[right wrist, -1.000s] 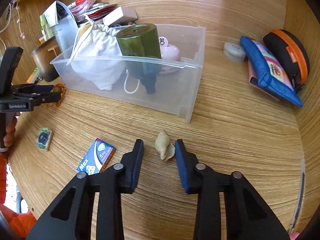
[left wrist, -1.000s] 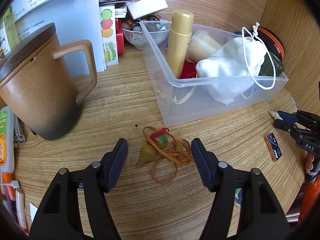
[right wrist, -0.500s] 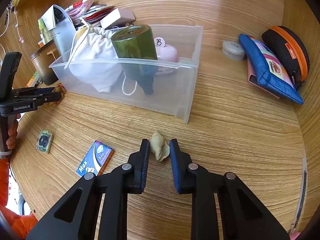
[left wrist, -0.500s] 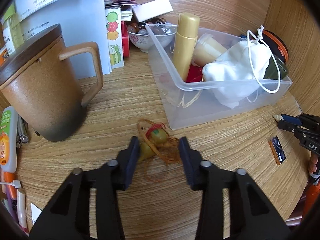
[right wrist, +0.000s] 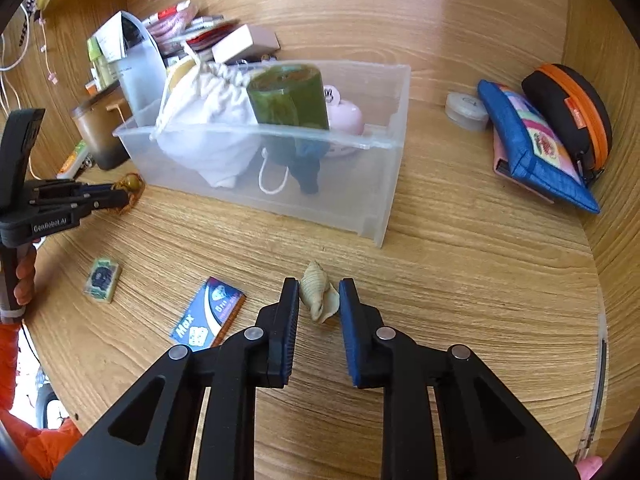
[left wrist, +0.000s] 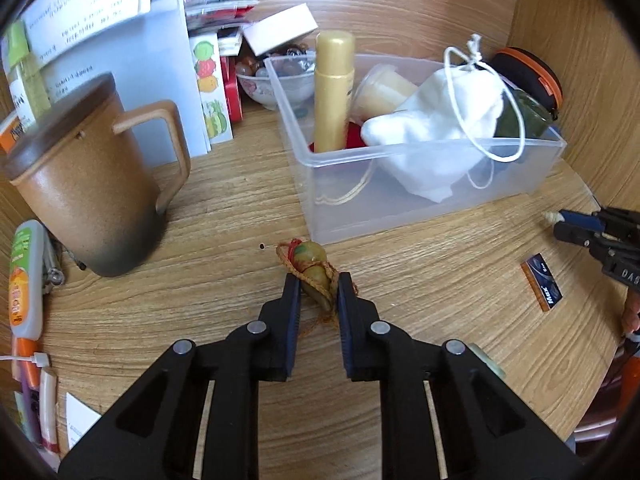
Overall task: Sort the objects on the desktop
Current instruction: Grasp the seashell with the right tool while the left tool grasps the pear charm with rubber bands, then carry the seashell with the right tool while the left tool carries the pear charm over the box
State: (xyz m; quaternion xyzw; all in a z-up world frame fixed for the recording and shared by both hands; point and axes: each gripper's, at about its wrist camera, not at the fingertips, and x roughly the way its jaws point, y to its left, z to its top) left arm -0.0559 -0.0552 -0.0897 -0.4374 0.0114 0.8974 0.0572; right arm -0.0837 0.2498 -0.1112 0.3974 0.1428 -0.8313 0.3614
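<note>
One clear plastic bin [right wrist: 384,184], one brown lidded ceramic mug [left wrist: 84,184], one cream spiral seashell [right wrist: 318,296], one green pendant on orange cord [left wrist: 316,272]. Two black two-finger grippers (both in the right wrist view) [right wrist: 319,300] [right wrist: 120,196], one blue fabric pouch [right wrist: 532,144], one blue "Max" box [right wrist: 208,314].

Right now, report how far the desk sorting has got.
Done: the clear plastic bin already holds a white drawstring pouch, gold bottle and green jar. In hand: left gripper shut on the green gourd charm with orange cord; right gripper shut on the beige seashell. Left: the blue card box and small green tile.
</note>
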